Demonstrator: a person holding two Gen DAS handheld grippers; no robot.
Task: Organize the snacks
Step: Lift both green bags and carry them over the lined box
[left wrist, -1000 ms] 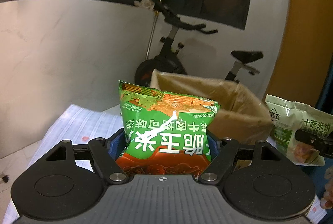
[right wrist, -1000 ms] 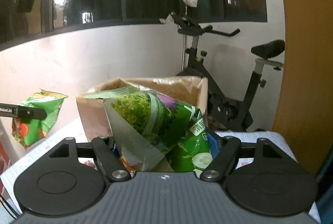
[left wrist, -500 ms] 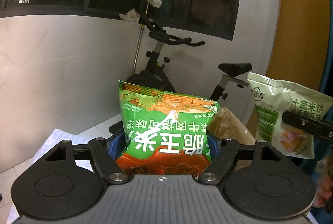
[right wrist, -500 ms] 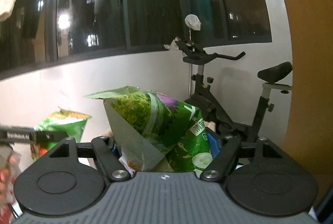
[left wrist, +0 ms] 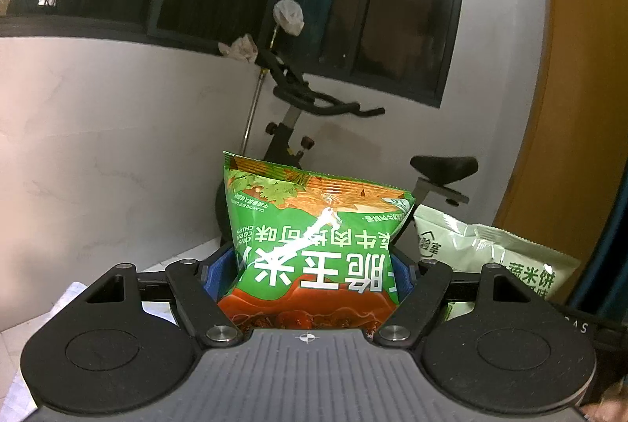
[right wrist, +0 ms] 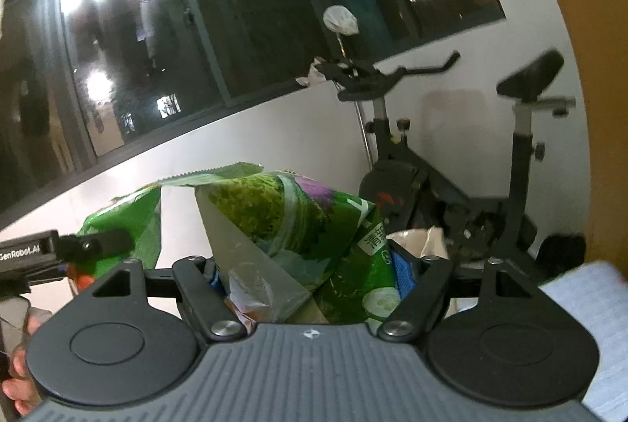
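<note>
While neither bag has yet been put away, sorting stands midway by my judgement.

Left wrist view: left hand-held gripper [left wrist: 310,280] raised, aimed slightly downward, jaws clamped on the green corn-chip bag [left wrist: 314,245], which stands upright between its blue pads. Pale rice-cracker bag [left wrist: 486,257] just to its right, in the air. Exercise bike [left wrist: 298,131] beyond.

Right wrist view: right hand-held gripper [right wrist: 310,288] lifted and rolled, jaws clamped on that rice-cracker bag, crumpled between the pads. Brown paper bag [right wrist: 424,239], the likely destination, peeks beyond its right finger. Tabletop [right wrist: 588,288] at lower right.
</note>
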